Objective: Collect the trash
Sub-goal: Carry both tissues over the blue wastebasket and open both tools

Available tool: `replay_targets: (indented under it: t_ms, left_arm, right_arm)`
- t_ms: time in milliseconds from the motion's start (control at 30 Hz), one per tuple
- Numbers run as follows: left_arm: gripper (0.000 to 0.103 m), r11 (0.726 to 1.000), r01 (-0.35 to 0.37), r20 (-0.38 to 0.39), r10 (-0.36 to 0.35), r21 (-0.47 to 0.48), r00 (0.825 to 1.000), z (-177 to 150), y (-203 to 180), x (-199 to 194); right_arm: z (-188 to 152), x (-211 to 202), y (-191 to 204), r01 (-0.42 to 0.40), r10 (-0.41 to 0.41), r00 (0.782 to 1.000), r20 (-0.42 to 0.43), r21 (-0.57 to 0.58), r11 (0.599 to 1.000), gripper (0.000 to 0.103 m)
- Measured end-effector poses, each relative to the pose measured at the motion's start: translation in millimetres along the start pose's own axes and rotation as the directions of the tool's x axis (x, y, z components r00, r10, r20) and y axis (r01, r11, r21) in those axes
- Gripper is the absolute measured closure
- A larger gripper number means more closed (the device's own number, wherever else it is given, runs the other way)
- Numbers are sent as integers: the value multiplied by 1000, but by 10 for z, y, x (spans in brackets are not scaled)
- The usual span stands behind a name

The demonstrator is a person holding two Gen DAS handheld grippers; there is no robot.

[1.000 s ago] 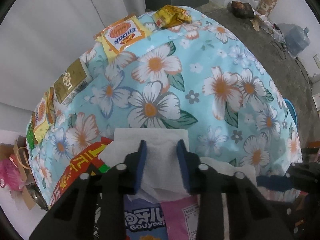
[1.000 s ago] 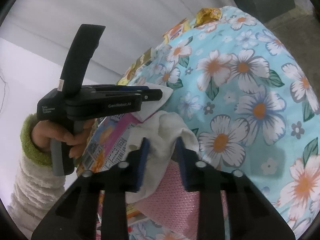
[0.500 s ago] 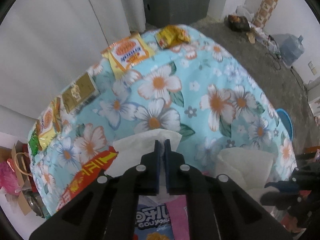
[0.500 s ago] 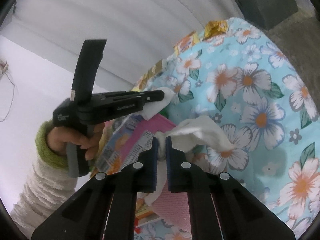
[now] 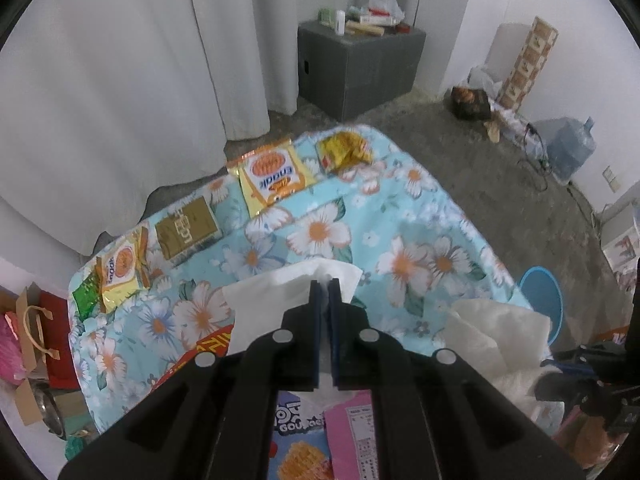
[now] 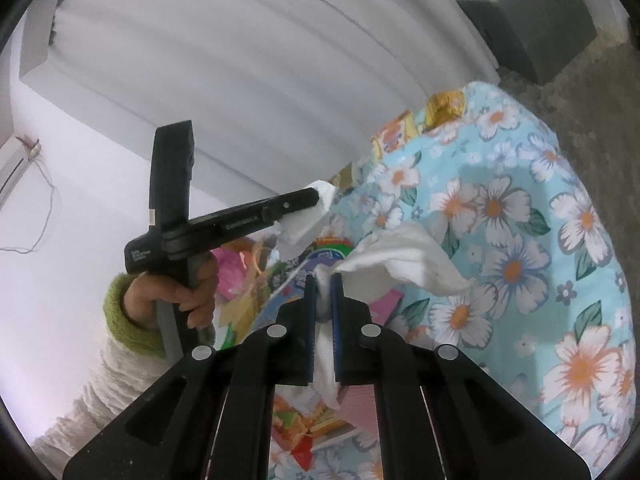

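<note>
Two tissues are in hand, one per gripper. Left gripper (image 5: 325, 286): jaws nearly together, pinched on a flat white tissue (image 5: 280, 296) that fans out past the tips, above the near edge of the flowered cloth (image 5: 400, 220). Right gripper (image 6: 323, 280): jaws likewise narrow, clamped on a crumpled tissue (image 6: 404, 256), which drapes off to the right over the cloth and hangs down between the fingers. Both sets of jaws have just been closing, each with tissue between them.

Step in hand, as judged: carry both tissues clear of the cloth to wherever trash goes. No bin can be identified with certainty in either view; a blue round thing (image 5: 540, 304) sits on the floor beyond the right edge of the cloth, purpose unclear.

Notes for doing it well:
- Keep both grips tight; tissue is thin and could slip or tear if tugged.
- Lift straight clear so the trailing ends do not drag the packets (image 5: 304, 436) lying at the near edge.
- Keep the two grippers apart in transit; they are near each other now.

Left on the cloth: wrappers along the far and left edges, e.g. yellow packet (image 5: 272, 176), gold box (image 5: 186, 226).
</note>
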State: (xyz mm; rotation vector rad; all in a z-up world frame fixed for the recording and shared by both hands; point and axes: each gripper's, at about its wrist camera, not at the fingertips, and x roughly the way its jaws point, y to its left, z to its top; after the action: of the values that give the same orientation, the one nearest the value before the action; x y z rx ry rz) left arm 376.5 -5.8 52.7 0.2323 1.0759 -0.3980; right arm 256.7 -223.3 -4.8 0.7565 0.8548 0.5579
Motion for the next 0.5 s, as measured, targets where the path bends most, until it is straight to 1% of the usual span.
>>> replay_targets:
  t_ms: [167,300,500]
  left_arm:
    - [100,1000,22,54,-22,-3,998,-3,-50,-237]
    - [100,999,41,104,-42,11,994,-26,-140,-457]
    - [100,996,78,148,-82,32,986,-92,-320,-675]
  right_arm:
    - [-11,-230,57,-1,1,999,38,-17,1000,98]
    - [-43,-412,87,8,-6,998,63,-27,1000,98]
    - [-107,-673,110,23,-20,995,102,-32,999,98]
